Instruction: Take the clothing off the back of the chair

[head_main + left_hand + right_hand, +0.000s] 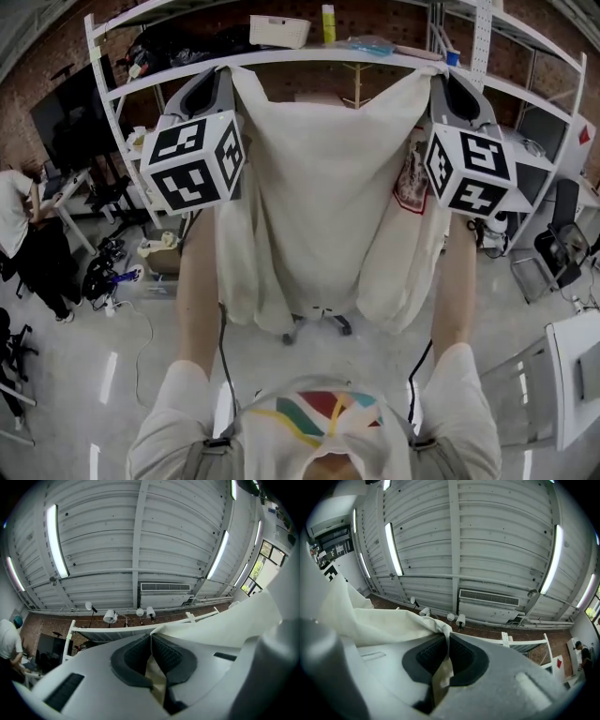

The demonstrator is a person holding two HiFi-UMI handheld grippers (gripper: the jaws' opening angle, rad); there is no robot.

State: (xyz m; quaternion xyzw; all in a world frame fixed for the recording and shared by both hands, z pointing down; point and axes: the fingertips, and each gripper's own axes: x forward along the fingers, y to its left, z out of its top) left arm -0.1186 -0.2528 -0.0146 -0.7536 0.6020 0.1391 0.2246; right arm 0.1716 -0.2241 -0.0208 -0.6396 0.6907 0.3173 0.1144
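A cream-white garment [323, 187] hangs spread between my two grippers, held high in front of me. Its lower edge drapes down over the chair, of which only the wheeled base [319, 323] shows below. My left gripper [228, 77] is shut on the garment's top left corner; in the left gripper view the cloth [157, 679] is pinched between the dark pads [136, 656]. On the top right corner my right gripper [439, 82] is shut too, and cloth [393, 623] trails out to the left of its pads [459, 656]. A red print [410, 178] shows on the garment's right side.
White shelving [281, 56] with a basket [279, 31] stands behind the garment. A person [23, 234] stands at a desk on the left. A dark office chair [558, 248] and a white table [577, 366] are on the right. Both gripper views point at the ceiling lights.
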